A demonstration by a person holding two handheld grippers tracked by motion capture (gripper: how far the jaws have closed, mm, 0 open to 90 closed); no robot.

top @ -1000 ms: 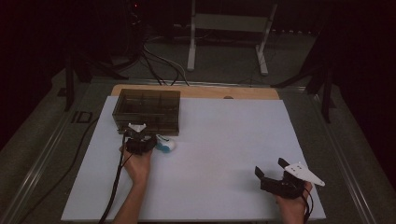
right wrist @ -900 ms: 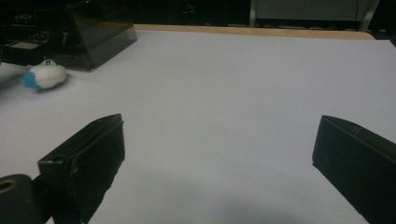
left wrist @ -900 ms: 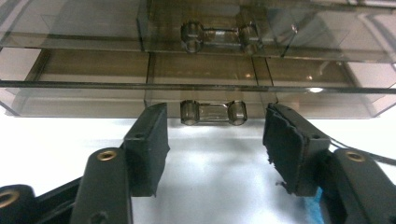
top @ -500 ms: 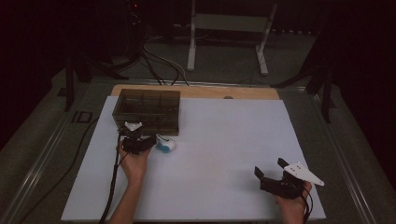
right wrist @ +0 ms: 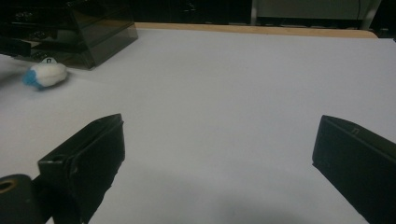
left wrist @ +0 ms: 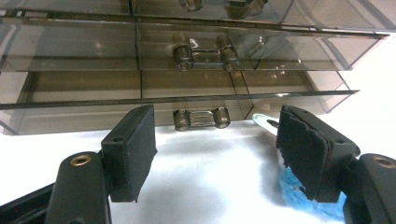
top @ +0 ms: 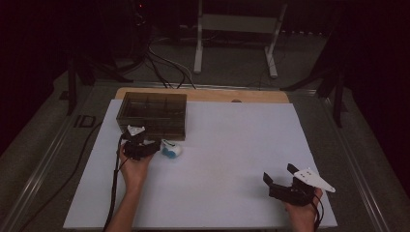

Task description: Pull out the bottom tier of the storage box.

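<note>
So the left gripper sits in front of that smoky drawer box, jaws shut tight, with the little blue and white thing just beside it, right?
Not quite: the left gripper has its jaws open, with bare table between them, as the left gripper view shows. It does face the smoky drawer box, and the blue and white thing lies just beside it.

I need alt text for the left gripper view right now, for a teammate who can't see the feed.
The left gripper is open, its two black fingers facing the front of a smoky clear drawer box, lined up with the bottom drawer's handle. A blue and white soft item lies on the white table beside the right-hand finger.
</note>
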